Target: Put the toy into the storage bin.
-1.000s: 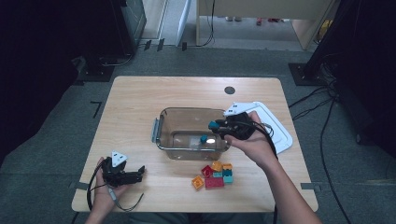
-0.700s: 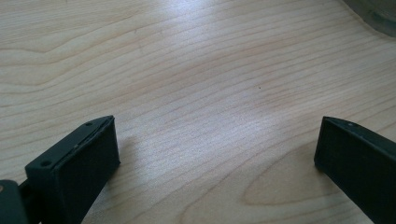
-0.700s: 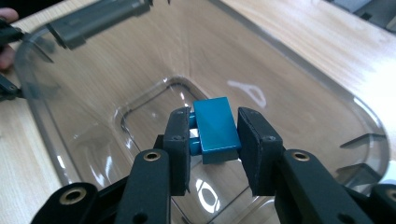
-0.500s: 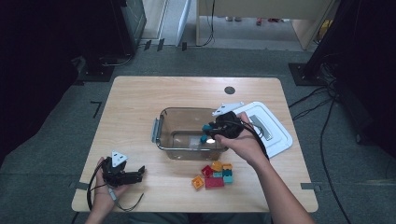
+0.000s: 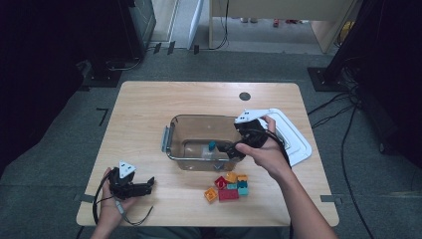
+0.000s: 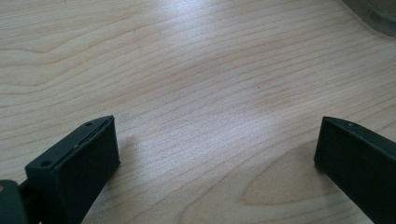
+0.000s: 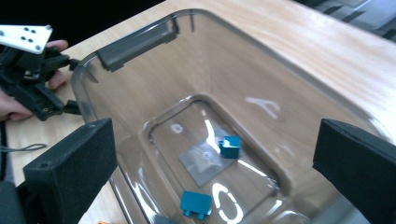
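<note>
Teal plastic bricks (image 7: 229,146) lie in the clear plastic tub (image 5: 174,130) at frame centre; right gripper (image 5: 230,150), jaws just spread and empty, next fetches another from the pile (image 5: 228,187).

From my high view, the right hand-held gripper (image 5: 230,149) and my hand cover part of the clear container's (image 5: 171,130) right rim and the near edge of the white lid (image 5: 298,144). The small blocks (image 5: 228,186) at lower centre are too small for me to count or separate. In the left gripper view, the container (image 6: 373,14) is cut off at the upper right corner. In the right gripper view, a teal block (image 7: 196,204) near the bottom edge looks blurred.
</note>
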